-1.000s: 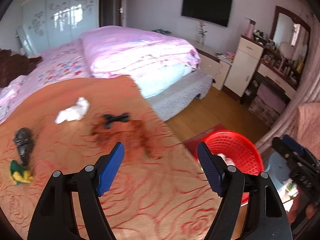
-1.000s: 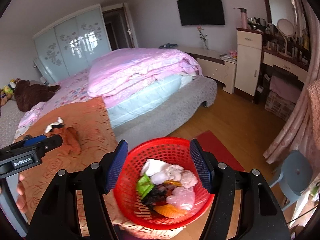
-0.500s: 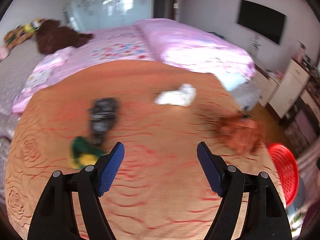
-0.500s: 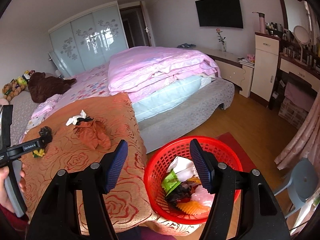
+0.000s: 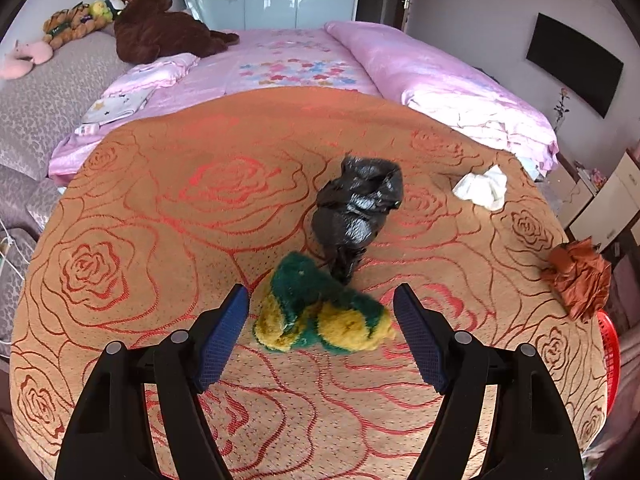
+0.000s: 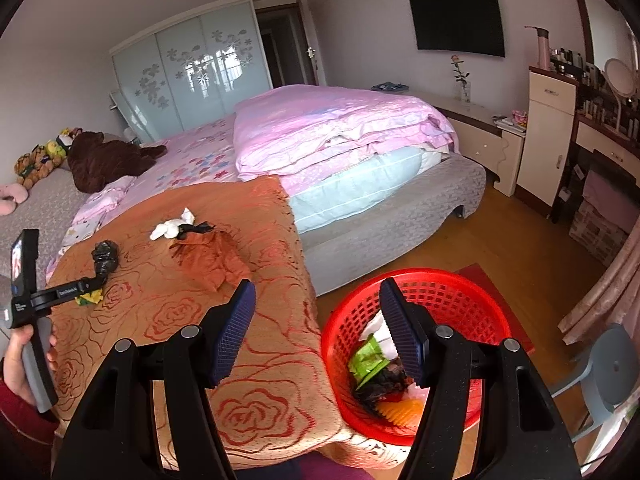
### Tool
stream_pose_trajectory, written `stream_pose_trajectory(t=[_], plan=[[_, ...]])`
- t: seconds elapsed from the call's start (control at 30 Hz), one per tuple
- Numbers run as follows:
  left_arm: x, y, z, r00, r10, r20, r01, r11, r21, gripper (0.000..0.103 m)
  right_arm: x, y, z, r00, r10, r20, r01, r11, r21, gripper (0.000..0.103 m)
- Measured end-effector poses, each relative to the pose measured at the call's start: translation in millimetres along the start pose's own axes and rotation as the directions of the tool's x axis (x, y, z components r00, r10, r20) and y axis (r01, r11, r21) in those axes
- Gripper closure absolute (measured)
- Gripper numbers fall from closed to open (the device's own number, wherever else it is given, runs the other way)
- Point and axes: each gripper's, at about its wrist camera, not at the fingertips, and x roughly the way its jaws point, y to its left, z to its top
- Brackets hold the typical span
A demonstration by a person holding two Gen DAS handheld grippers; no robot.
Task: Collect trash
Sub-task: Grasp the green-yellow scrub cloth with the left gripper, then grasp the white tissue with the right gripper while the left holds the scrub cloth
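The bed (image 6: 360,184), with its pink quilt (image 6: 340,132), fills the room beyond both grippers. Nearer lies an orange blanket (image 5: 160,240) with a red rose pattern, spread under the left gripper and reaching just left of the right one.

A red basket (image 6: 448,292) stands on the floor right ahead of the right gripper (image 6: 318,330), against the blanket's edge. Its near rim sits between the blue pads, and it holds wrappers, paper and a dark bag. The right gripper's jaws are spread and grip nothing.

Ahead and left of the right gripper lies a crumpled brown paper (image 6: 212,258); in the left wrist view it is far to the right (image 5: 578,274).

Straight ahead of the left gripper (image 5: 322,314) lies a crumpled black bag (image 5: 356,208). A white tissue (image 5: 482,188) lies farther off, to its right.

A green and yellow sponge (image 5: 320,316) lies between the left gripper's blue pads, touching the black bag's near tip. The jaws are closing on it, with a gap still showing on each side.

A hand (image 6: 16,364) holds the left gripper's handle at the left edge of the right wrist view.
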Motion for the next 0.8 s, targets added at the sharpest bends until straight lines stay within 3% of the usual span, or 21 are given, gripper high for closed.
stream_pose_trajectory(t=[0.07, 0.3, 0.63, 0.8], plan=[[2.9, 2.8, -3.1, 1.0, -0.008, -0.009, 0.008, 1.0, 0.0, 0.041, 1.2, 5.5, 1.5, 1.0, 0.009, 0.0, -0.009, 1.0, -0.004, 0.041], [-1.9, -0.1, -7.2, 1.0, 0.0, 0.023, 0.0, 1.0, 0.027, 0.049, 10.4, 40.3, 10.9, 0.997, 0.072, -0.001, -0.072, 0.997, -0.04, 0.041], [-13.8, 1.4, -12.3, 0.999, 0.01, 0.048, -0.012, 0.999, 0.04, 0.052, 48.2, 105.4, 25.2, 0.981, 0.183, -0.059, -0.187, 0.979, -0.077, 0.041], [-25.6, 14.8, -12.0, 0.998, -0.006, 0.065, 0.006, 1.0, 0.003, 0.052, 75.6, 139.0, 34.2, 0.974, 0.204, -0.102, -0.215, 0.971, -0.106, 0.041]])
